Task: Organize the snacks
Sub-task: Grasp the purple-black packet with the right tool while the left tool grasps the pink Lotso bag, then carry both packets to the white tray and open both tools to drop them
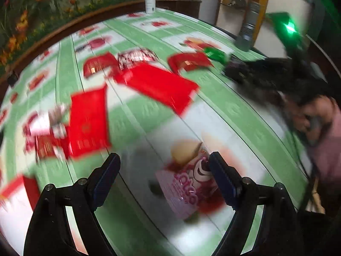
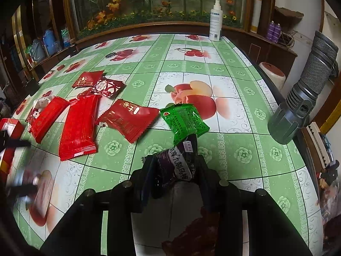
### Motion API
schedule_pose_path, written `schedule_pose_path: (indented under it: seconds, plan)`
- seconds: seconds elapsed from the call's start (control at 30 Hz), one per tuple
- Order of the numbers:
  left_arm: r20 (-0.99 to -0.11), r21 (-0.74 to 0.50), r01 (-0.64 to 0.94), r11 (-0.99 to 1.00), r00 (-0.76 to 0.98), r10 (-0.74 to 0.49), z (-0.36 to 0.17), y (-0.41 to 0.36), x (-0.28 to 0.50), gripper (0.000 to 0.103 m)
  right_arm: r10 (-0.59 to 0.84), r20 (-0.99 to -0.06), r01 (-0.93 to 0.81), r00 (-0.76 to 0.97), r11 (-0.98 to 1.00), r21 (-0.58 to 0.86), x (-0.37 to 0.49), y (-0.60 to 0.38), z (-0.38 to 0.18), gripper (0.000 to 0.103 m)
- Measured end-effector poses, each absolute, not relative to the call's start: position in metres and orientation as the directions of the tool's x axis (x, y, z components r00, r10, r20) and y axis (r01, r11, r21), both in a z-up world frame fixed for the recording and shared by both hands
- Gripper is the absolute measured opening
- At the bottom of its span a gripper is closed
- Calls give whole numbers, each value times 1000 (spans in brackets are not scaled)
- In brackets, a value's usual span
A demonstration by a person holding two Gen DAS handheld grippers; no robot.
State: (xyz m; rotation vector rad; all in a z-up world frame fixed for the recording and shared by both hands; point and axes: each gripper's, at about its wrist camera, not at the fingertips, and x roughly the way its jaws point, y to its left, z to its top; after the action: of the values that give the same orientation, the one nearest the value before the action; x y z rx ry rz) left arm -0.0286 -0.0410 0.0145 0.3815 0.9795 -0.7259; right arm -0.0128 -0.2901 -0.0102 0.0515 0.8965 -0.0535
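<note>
Several red snack packets lie on the green fruit-print tablecloth [image 2: 234, 128]: two long red ones [image 2: 77, 125] [image 2: 48, 118], a square red one [image 2: 129, 119], and a dark red one [image 2: 107, 88]. A green packet [image 2: 183, 120] lies beside them. My right gripper [image 2: 174, 168] is shut on a dark purple packet [image 2: 177, 164], just in front of the green one. My left gripper [image 1: 164, 164] is open above the table, with a pink packet [image 1: 185, 189] lying between its fingers. The left wrist view is blurred. The right gripper shows there at the far right [image 1: 245, 70].
A white spray bottle [image 2: 216, 21] stands at the table's far edge. A grey flashlight [image 2: 304, 93] stands at the right edge. A red and white box [image 2: 9, 132] sits at the left edge. A wooden planter of fake flowers [image 2: 149, 4] borders the far side.
</note>
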Motion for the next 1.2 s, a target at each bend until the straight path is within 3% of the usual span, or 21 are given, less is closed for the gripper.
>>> schedule_pose_path:
  seconds: [0.13,0.3,0.47,0.6,0.7,0.77,0.87,0.93,0.97,1.2]
  plan:
    - [-835,68,630,774,461,-301,26,-22,-52,85,-24,-782,61,623,998,18,-14,-288,-10,44]
    - [-819,45,628,777,469,-332,43,-19,-85,86,-23,-782,42,623,999,5,-14,-284,-10,46]
    - [-823,202,685,700,506,-257,26,-40,-87,86,-16,-781,35,625,999,7,-13,-283,-10,50]
    - [-847,219,699,681,482,-223,7,-42,-71,86,-15,-781,34,625,999,8,-13,-283,-10,50]
    - [-851,156,705,692,451,-268,6,-34,-65,86,-10,-780,30,626,999,11,-14,-281,-10,50]
    - [-854,98,706,701,421,-305,4,-27,-65,82,-7,-780,23,626,1000,10,-15,-280,-10,47]
    - [-850,14,696,718,387,-358,4,-22,-67,62,8,-775,-3,632,1000,8,-19,-273,-10,40]
    - [-837,9,673,740,409,-362,5,-20,-67,39,15,-771,-19,636,1000,3,-23,-267,-10,39]
    - [-833,4,663,749,417,-364,5,-20,-67,35,28,-771,-32,636,999,10,-26,-263,-9,38]
    - [-811,-77,604,793,424,-402,10,-5,-76,35,172,-761,-140,626,984,108,-37,-232,-9,29]
